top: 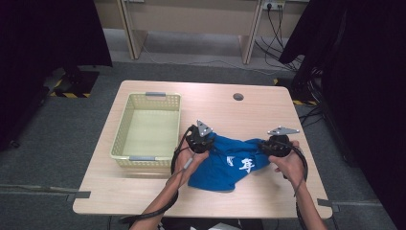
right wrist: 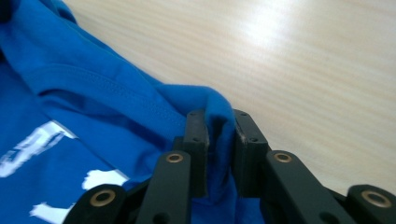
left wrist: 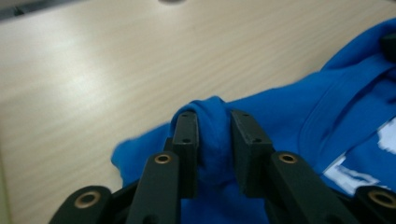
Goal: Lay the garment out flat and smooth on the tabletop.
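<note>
left gripper [top: 205, 135]: forearm in from below, fingers [left wrist: 187, 140] nipped on a fold of blue cloth [left wrist: 212, 140]
right gripper [top: 269, 143]: hand beside it, fingers [right wrist: 196, 140] nipped on cloth

Bright overhead light, soft close-up blur

A light wooden rectangular table [top: 143, 189] takes up the middle of the high view. On its left half stands a pale yellow perforated plastic basket [top: 122, 129], reaching toward the table's upper left. To the right of the basket, in the lower centre of the frame, a crumpled blue T-shirt with white print [top: 230, 165] lies on the tabletop. The left gripper [top: 200, 139] sits at the shirt's upper left edge, just beside the basket's right wall; the right gripper [top: 275, 145] sits at the shirt's upper right edge. A small round cable hole [top: 238, 97] lies in the tabletop above the shirt, near the far edge.
</note>
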The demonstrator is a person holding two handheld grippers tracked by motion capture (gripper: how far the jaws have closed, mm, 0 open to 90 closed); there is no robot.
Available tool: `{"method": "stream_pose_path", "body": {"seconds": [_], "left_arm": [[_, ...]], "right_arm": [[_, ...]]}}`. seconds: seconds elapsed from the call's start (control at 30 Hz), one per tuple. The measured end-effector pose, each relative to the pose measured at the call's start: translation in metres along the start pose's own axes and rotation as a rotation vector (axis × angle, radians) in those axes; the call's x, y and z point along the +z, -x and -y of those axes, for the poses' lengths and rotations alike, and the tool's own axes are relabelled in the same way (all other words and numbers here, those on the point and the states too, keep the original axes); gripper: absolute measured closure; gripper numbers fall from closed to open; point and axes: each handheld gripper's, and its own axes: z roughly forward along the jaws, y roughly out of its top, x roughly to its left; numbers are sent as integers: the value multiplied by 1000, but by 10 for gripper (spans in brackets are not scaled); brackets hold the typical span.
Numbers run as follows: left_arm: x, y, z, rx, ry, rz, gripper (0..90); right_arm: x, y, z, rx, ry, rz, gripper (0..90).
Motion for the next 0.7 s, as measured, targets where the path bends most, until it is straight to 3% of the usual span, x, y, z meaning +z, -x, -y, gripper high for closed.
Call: {"method": "stream_pose_path", "body": {"seconds": [0.1, 0.2, 0.27, 0.33, 0.7], "left_arm": [[8, -1, 9, -2, -41, 1, 700], [9, 8, 14, 32, -80, -12, 665], [8, 16, 15, 77, -99, -30, 652], [8, 19, 17, 88, -107, -37, 652], [-16, 34, 41, 103, -79, -8, 659]], "right_arm": [[11, 1, 5, 9, -31, 0, 770], [16, 1, 9, 7, -46, 0, 759], [17, -1, 11, 5, -47, 3, 757], [16, -3, 13, -18, -48, 10, 756], [-1, -17, 33, -75, -30, -3, 743]]}}
